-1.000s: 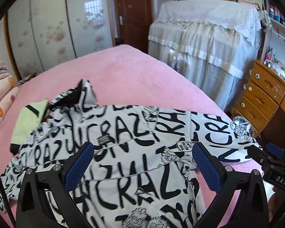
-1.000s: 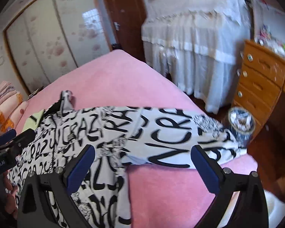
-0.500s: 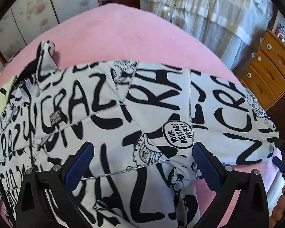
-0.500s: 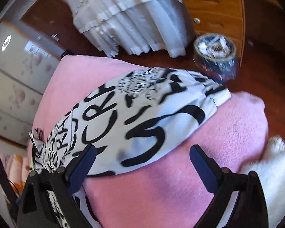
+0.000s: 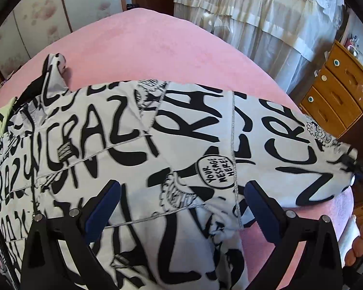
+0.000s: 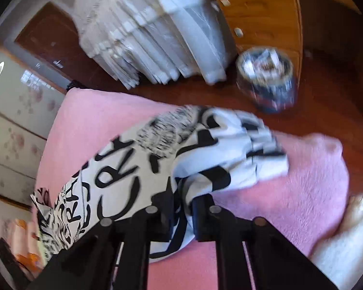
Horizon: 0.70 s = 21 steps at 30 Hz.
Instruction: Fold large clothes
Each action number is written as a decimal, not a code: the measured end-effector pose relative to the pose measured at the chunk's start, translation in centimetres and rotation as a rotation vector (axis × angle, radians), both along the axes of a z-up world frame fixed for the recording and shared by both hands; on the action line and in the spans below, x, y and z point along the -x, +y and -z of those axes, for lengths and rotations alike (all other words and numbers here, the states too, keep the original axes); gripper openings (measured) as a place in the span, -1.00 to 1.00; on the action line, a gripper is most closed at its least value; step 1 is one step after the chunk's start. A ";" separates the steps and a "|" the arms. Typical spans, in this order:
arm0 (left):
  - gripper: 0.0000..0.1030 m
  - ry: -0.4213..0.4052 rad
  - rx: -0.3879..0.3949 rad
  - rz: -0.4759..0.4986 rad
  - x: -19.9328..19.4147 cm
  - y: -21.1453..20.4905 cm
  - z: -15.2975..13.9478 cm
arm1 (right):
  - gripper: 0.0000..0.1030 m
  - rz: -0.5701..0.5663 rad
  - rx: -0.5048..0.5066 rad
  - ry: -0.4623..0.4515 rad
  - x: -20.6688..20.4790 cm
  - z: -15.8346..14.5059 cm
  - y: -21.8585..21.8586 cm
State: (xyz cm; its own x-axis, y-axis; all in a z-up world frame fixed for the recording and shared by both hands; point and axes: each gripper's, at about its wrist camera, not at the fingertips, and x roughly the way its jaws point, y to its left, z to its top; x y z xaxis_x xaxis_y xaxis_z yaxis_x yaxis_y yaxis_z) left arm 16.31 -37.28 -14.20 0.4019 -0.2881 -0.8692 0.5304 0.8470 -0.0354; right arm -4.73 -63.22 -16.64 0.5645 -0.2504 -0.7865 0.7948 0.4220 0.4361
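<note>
A large white garment printed with black lettering (image 5: pixel 157 145) lies spread on the pink bed (image 5: pixel 145 43). The right gripper (image 6: pixel 181 207) has just closed, fingers pinching its sleeve (image 6: pixel 205 154). The left gripper (image 5: pixel 181 207) hovers over it, fingers spread.

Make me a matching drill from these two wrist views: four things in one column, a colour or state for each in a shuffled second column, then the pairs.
1. left gripper
2. right gripper
3. bed cover
4. chest of drawers

A. pink
B. fingers wide apart above the jacket
C. orange-brown wood
D. fingers just closed, pinching the jacket sleeve

Pairs: 1-B, 2-D, 3-A, 4-C
</note>
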 end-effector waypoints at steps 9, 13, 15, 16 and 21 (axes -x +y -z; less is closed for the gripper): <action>0.91 -0.062 0.104 -0.183 -0.7 12.0 -4.3 | -0.82 -0.443 0.410 -0.166 -7.7 -10.5 13.5; 0.91 0.001 0.144 -0.270 -1.3 17.2 -3.0 | -0.82 -0.697 0.485 -0.108 -11.9 -8.7 22.0; 0.91 0.045 0.142 -0.290 -1.3 18.8 -1.5 | -0.81 -0.800 0.470 -0.056 -13.3 -6.1 25.0; 0.91 0.061 0.141 -0.291 -1.3 19.2 -0.8 | -0.78 -0.835 0.463 -0.011 -13.7 -4.6 26.3; 0.91 0.184 0.173 -0.275 -1.2 20.1 3.3 | -0.29 -0.933 0.452 0.164 -14.3 1.7 29.9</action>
State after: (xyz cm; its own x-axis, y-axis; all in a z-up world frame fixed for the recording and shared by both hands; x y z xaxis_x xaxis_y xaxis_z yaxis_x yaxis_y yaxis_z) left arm 17.47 -17.21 -17.52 0.3262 -0.3403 -0.8819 0.2549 0.9301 -0.2646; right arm 9.57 -33.32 -18.34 0.5801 -0.0602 -0.8123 0.1053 0.9944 0.0015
